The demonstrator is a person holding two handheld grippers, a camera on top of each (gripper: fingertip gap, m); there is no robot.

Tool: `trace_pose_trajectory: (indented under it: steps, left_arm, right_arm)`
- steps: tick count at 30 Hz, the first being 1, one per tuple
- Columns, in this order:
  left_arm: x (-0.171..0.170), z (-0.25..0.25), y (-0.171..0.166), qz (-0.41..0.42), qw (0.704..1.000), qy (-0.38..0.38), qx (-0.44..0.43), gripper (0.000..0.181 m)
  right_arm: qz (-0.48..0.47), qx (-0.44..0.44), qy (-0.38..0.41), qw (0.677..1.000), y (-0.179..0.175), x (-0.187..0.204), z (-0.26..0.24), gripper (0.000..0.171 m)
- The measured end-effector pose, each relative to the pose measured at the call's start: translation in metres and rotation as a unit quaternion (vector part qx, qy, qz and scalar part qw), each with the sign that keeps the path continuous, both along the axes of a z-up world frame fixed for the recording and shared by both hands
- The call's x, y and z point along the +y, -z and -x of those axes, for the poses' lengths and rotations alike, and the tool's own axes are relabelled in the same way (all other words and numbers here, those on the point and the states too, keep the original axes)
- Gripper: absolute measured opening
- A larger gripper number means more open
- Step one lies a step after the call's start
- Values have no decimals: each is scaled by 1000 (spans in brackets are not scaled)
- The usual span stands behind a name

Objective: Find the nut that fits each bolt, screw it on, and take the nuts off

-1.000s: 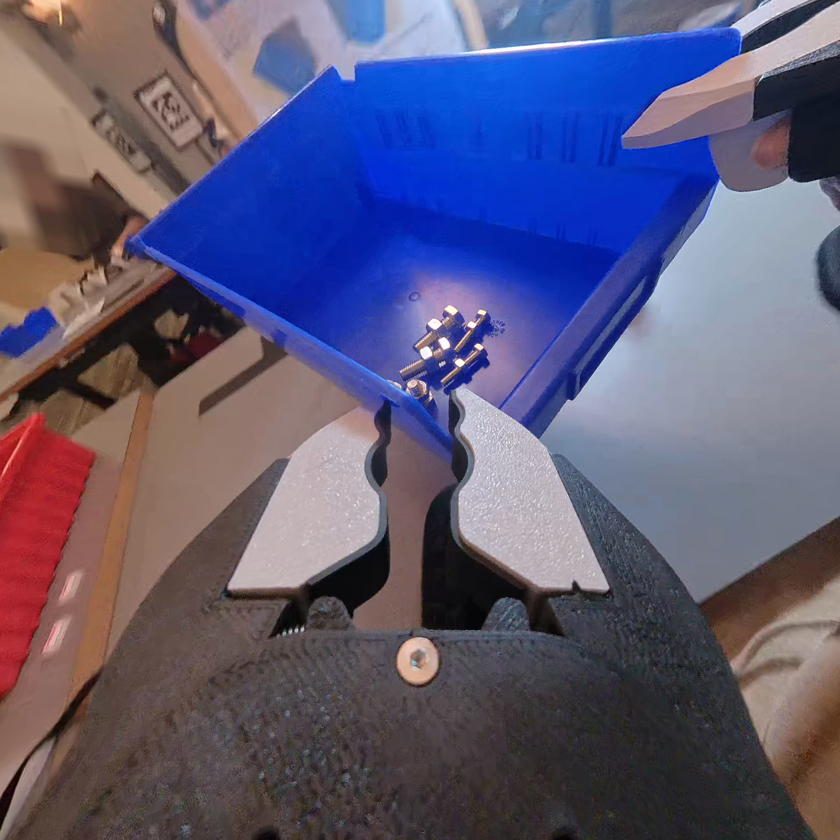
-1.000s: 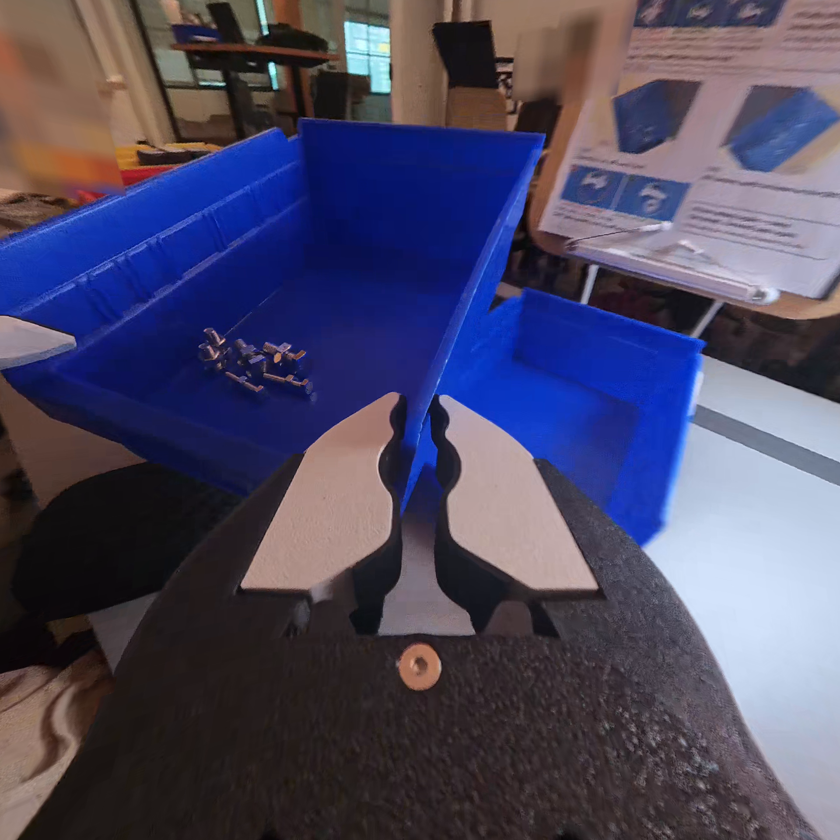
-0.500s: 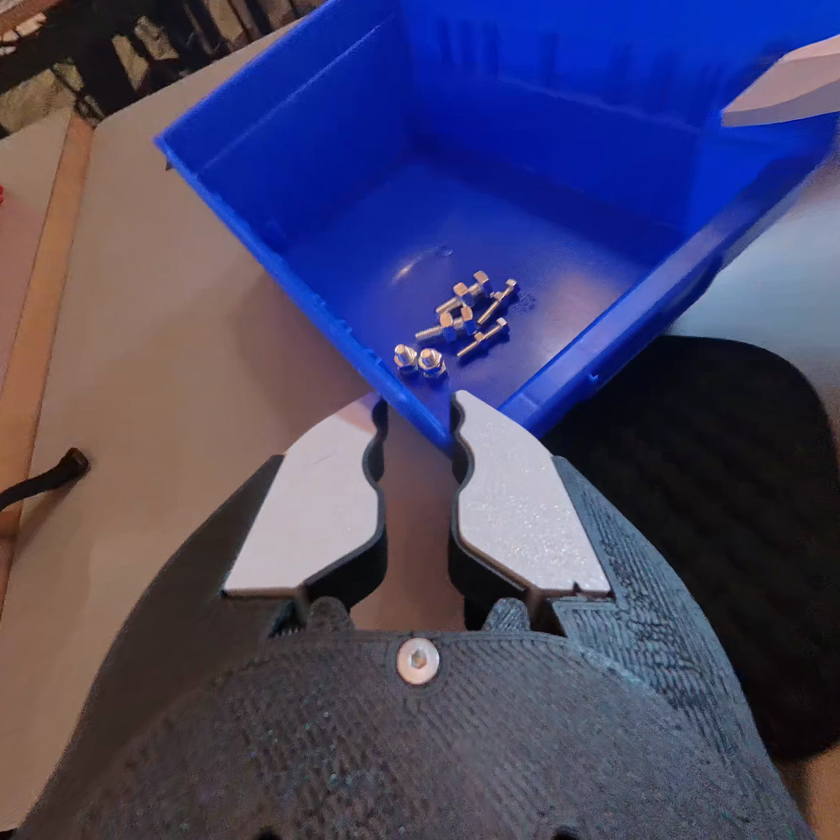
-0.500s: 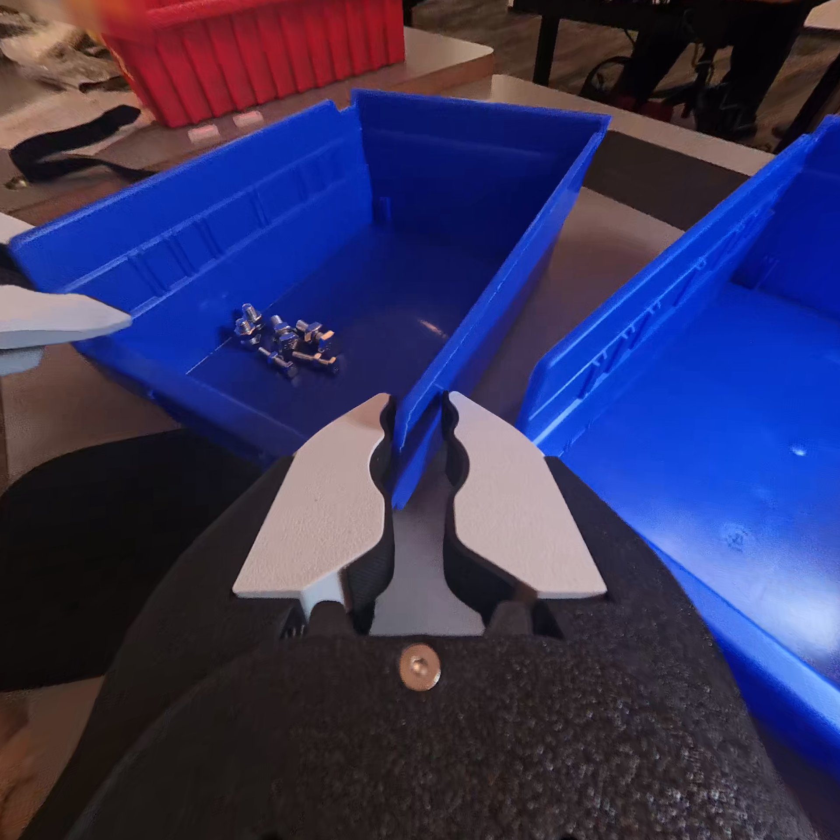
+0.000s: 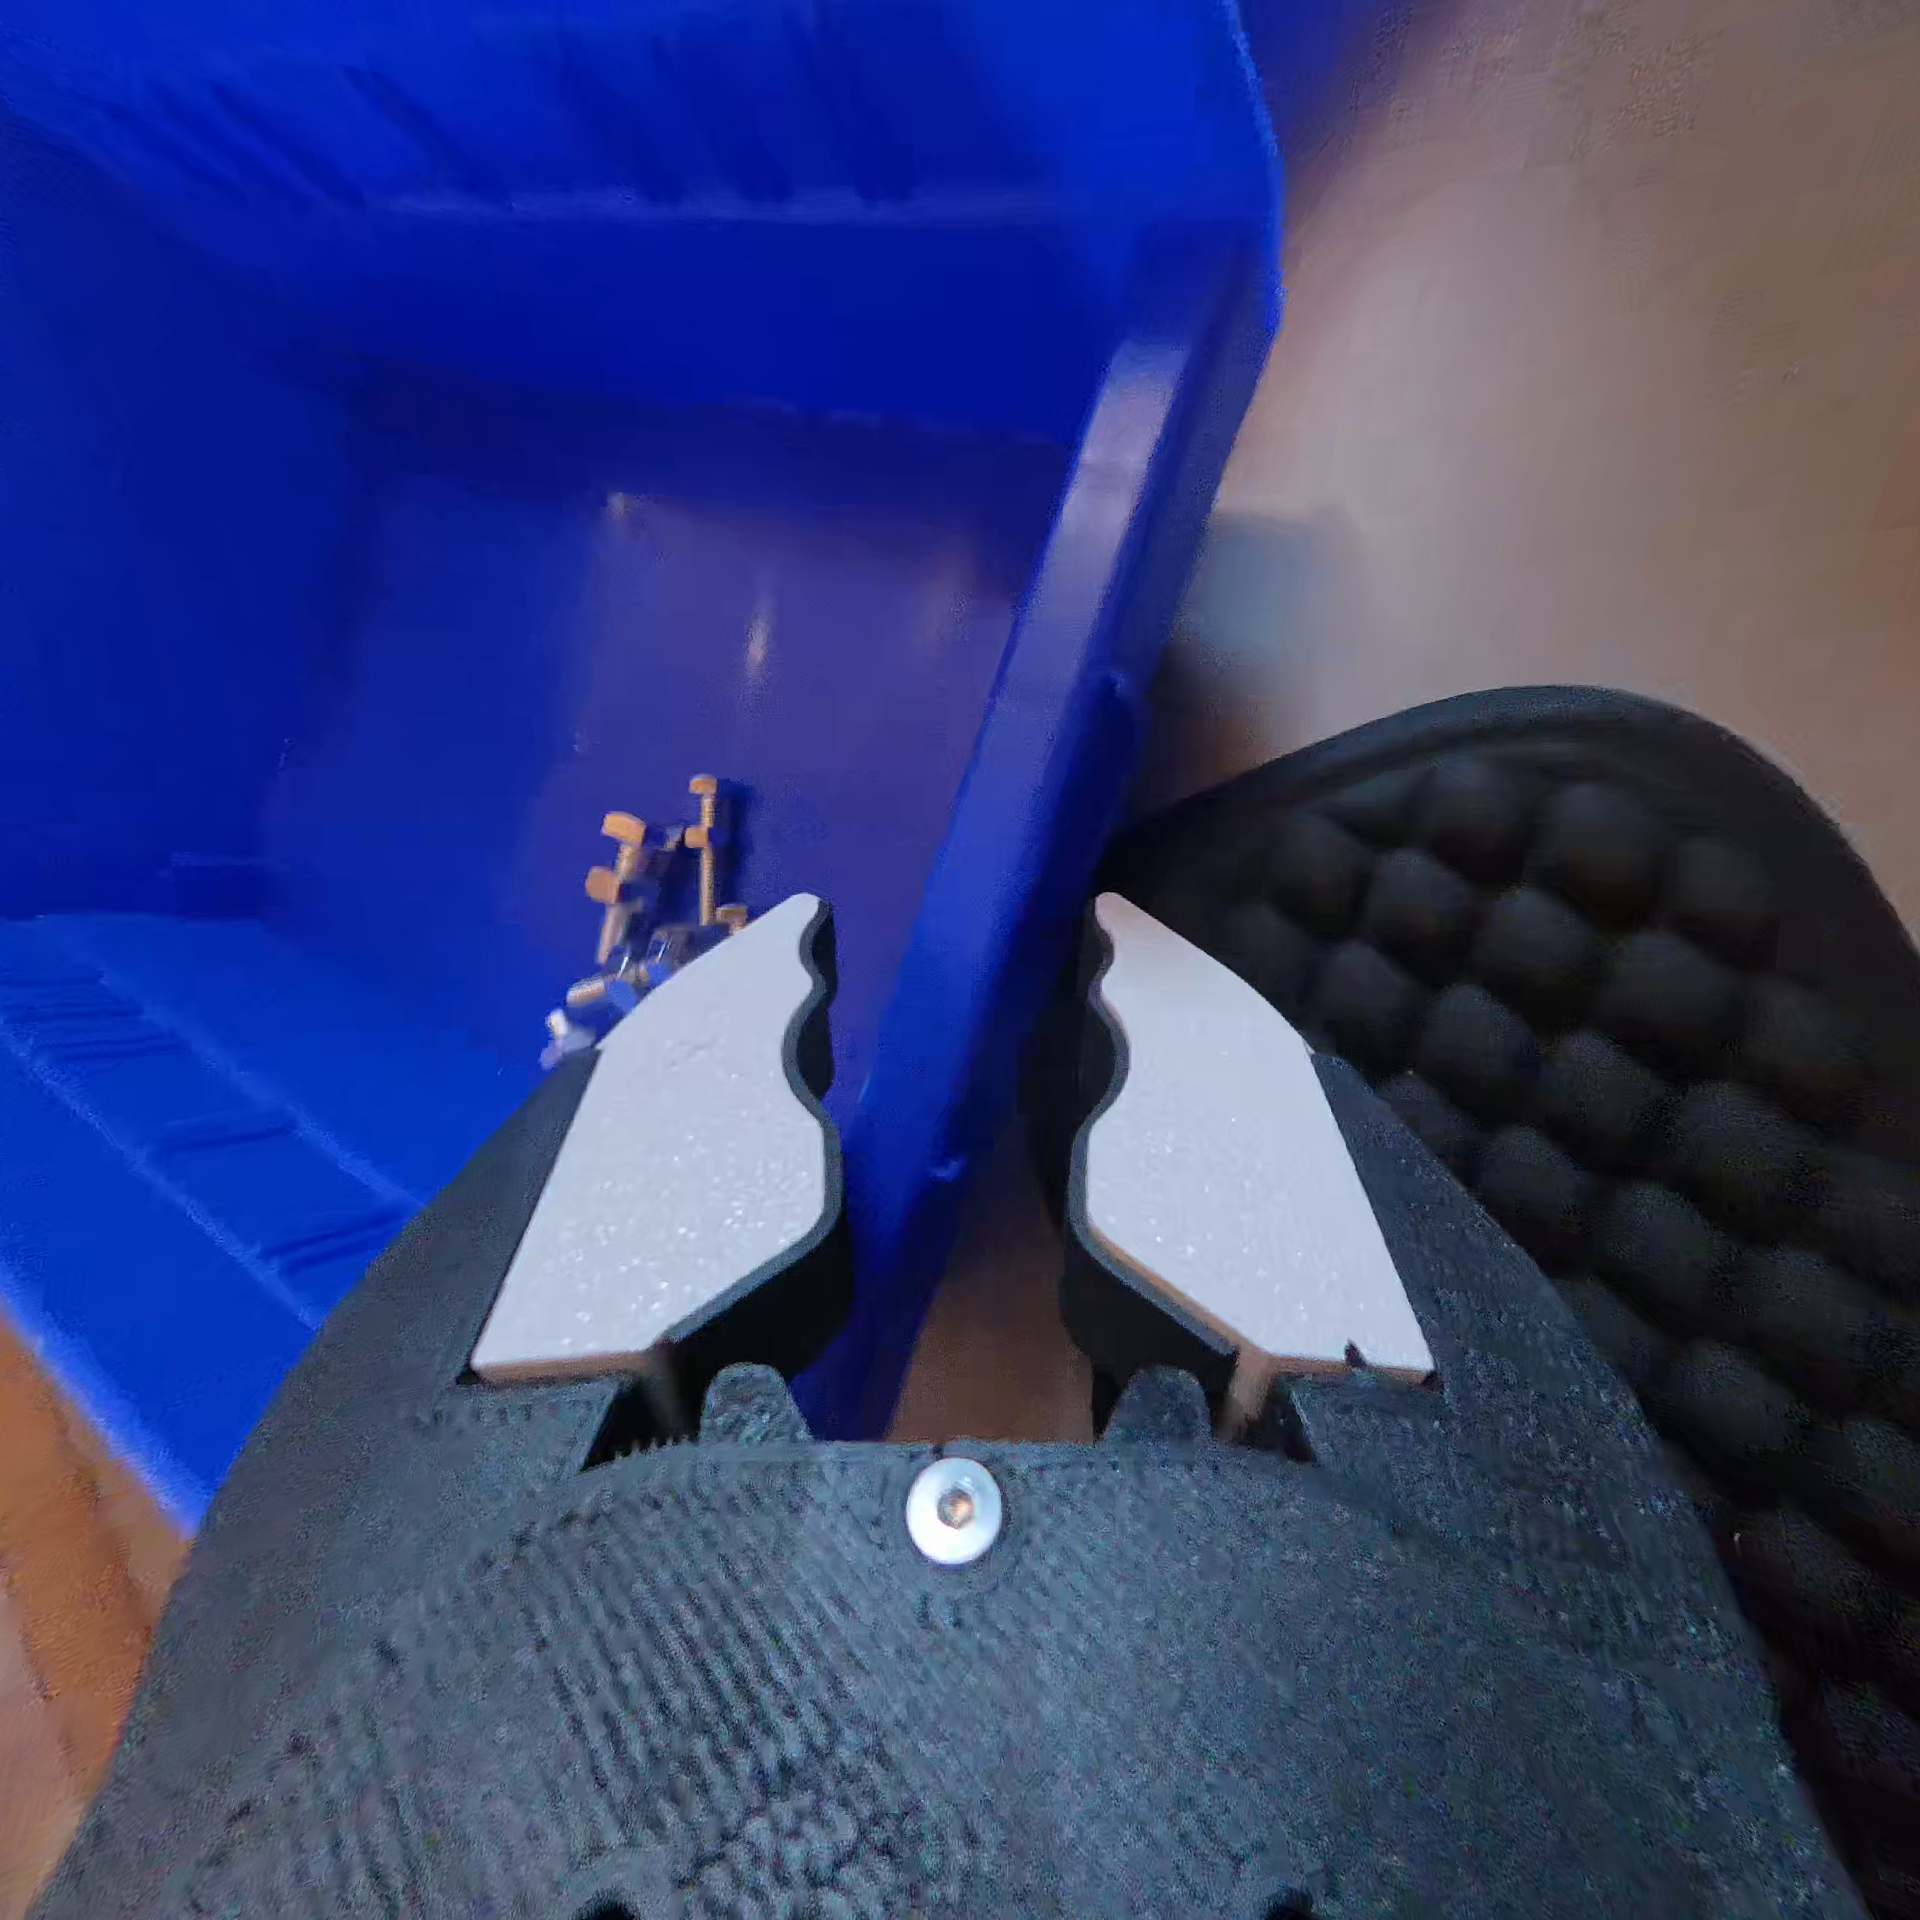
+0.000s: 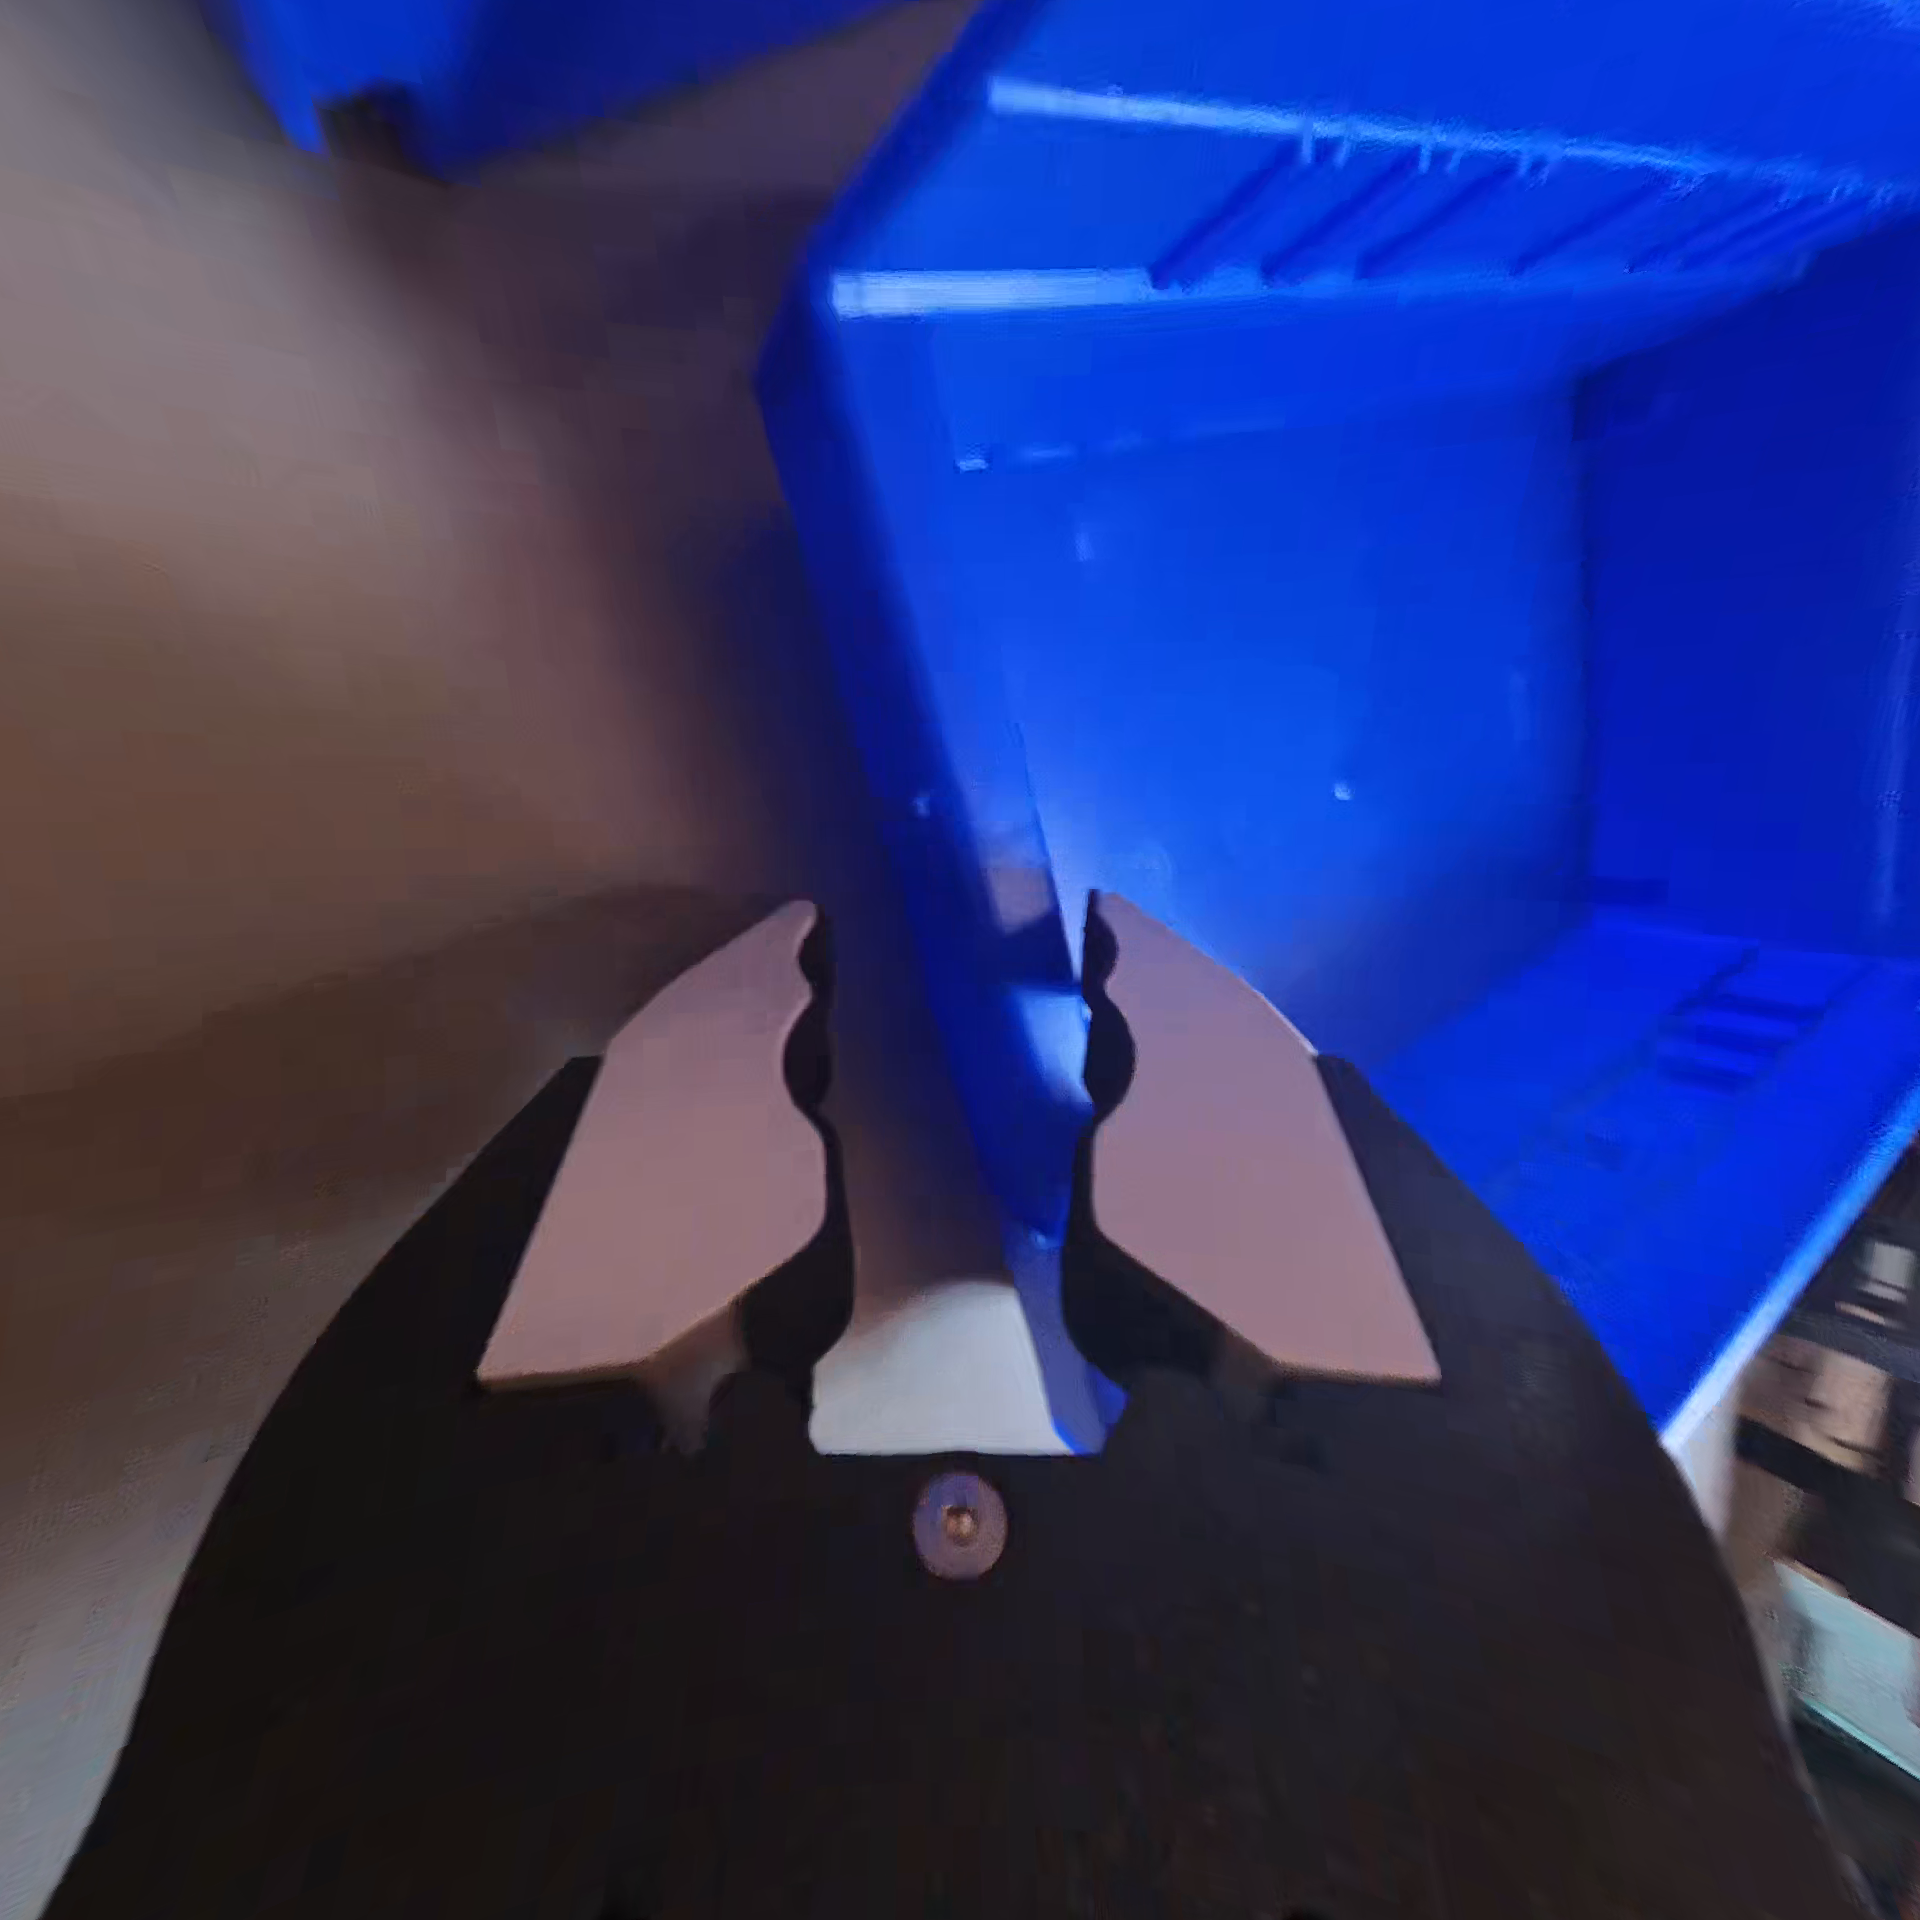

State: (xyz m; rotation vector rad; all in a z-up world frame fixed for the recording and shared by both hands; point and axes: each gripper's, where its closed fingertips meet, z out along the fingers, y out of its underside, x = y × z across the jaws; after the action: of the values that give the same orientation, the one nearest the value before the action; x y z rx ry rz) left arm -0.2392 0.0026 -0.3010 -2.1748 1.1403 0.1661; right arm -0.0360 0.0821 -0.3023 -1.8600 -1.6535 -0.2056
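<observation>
A cluster of small metal bolts and nuts (image 5: 649,914) lies on the floor of a blue bin (image 5: 520,520). Left gripper (image 5: 961,914) and right gripper (image 6: 951,914) both spread, straddling blue bin walls.

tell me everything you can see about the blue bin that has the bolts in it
The blue bin looks like glossy moulded plastic, open-topped, with ribbed walls and a thick rim. In the left wrist view its side wall runs between the fingers of the left gripper, whose jaws stand apart; the left finger reaches inside. Whether either finger presses the wall is unclear. A small heap of metal bolts and nuts lies on its floor near that wall. Outside the wall sits a black bumpy pad on the brown table.
</observation>
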Motion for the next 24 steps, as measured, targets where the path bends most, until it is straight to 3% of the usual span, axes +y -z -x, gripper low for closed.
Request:
trace_pose_trajectory:
  steps: [1, 6, 14, 18, 24]
  left_arm:
    - [2, -2, 0, 12, 1000, 10, -12, 43]
    - [22, 2, 1, -19, 998, 59, 12, 31]
    - [65, 33, 0, -30, 998, 62, 11, 31]
    - [91, 41, 0, -41, 999, 31, 18, 31]
    - [111, 47, 0, -45, 998, 28, 18, 31]
  right_arm:
    - [-26, -6, -7, 1000, -2, 4, -3, 34]
    - [-7, -31, 28, 999, -1, -14, -40, 34]
    - [-15, -24, 123, 992, -2, -46, -126, 34]
    - [-36, -19, 194, 980, -2, -20, -167, 34]
    - [-63, -20, 266, 962, -3, 50, -223, 32]
